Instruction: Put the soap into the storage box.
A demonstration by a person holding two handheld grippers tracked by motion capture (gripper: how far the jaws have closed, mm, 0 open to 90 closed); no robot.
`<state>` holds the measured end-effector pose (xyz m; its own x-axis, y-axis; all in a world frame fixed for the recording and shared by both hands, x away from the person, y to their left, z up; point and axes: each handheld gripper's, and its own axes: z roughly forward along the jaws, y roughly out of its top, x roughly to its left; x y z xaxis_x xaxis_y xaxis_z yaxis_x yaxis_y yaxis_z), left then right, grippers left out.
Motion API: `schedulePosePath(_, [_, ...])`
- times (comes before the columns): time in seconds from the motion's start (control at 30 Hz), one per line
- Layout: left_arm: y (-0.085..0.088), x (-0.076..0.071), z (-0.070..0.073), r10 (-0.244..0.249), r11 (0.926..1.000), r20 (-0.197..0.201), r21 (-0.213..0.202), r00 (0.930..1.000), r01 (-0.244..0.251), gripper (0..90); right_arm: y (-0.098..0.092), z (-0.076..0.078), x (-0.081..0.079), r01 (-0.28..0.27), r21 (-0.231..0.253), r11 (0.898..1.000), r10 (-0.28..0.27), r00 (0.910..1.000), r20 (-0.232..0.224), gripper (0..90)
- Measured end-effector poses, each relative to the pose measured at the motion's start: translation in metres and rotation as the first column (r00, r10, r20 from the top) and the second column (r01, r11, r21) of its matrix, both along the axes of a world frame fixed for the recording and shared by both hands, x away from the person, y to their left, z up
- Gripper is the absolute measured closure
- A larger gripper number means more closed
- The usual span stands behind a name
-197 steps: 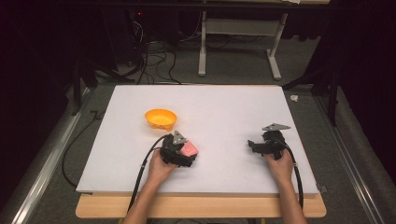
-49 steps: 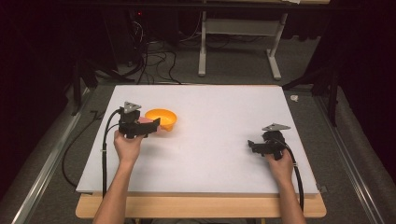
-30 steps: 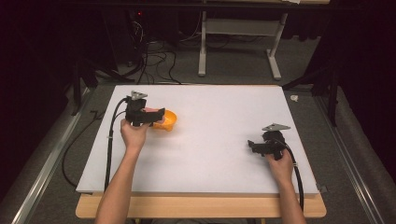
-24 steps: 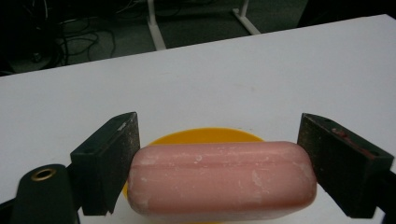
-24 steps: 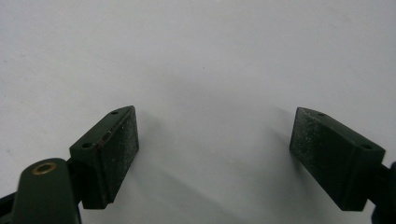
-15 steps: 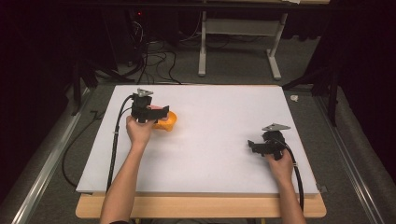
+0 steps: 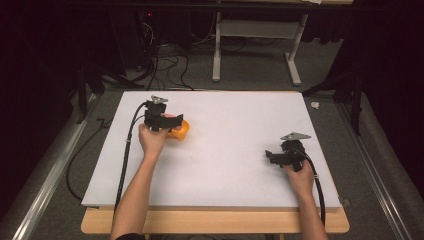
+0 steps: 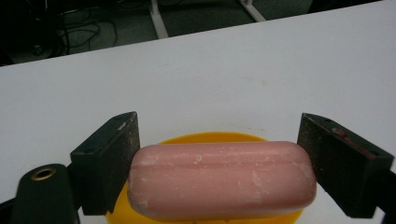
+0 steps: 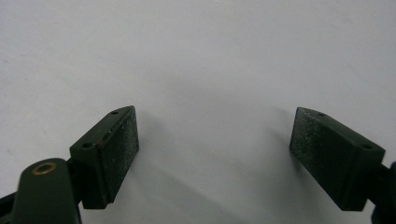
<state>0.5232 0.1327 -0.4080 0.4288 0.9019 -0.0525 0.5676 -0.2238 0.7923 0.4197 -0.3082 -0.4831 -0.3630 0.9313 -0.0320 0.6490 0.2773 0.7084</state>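
A wooden table (image 7: 215,222) stands nearest the camera, and a big white board (image 7: 225,150) lies on top of it. The board is flat and plain, and the wood peeks out along its near edge.

The right gripper (image 7: 274,157) rests low on the board, well to the right of the bowl, and a hand (image 7: 299,175) holds it. Its jaws stand wide apart with nothing between them, just bare white board.

Farther back is the yellow bowl (image 7: 181,131), sitting on the left part of the board. The left gripper (image 7: 176,121) is right at the bowl, held by the other hand (image 7: 151,140). In the left gripper view, a pink bar of soap (image 8: 222,179) sits between the two jaws, just above the bowl (image 8: 210,138). The jaws are spread about as wide as the soap is long. The left jaw touches the soap's end. I cannot tell if the right jaw presses on it.

Behind the bowl, past the board's far edge, is a grey carpet floor (image 7: 250,75). Black cables (image 7: 160,67) lie tangled there, and white metal legs (image 7: 255,55) of a stand rise up. The room beyond is dark.
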Motion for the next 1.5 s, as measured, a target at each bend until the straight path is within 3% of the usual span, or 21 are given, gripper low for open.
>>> schedulePosePath(0.7, [-0.001,0.002,-0.018,0.017,0.9986,-0.033,0.050,0.9993,-0.016,14.8,0.000,0.000,0.000,0.002,0.002,1.000,-0.002,1.0000,-0.002,16.1])
schedulePosePath(1.2, [0.001,0.003,-0.022,0.011,0.9996,-0.037,0.027,0.9992,-0.010,14.0,0.000,0.000,0.000,-0.002,-0.002,1.000,0.002,1.0000,0.000,16.1])
schedulePosePath(1.33, [0.001,0.005,-0.024,0.005,0.9998,-0.055,0.018,0.9984,-0.004,9.2,0.000,0.000,0.000,-0.001,0.000,1.000,0.001,1.0000,-0.001,16.1])
schedulePosePath(1.5, [0.001,0.005,-0.022,0.005,1.0000,-0.043,-0.004,0.9991,-0.005,4.1,0.000,0.000,0.000,-0.002,-0.001,1.000,0.002,1.0000,0.000,16.1])
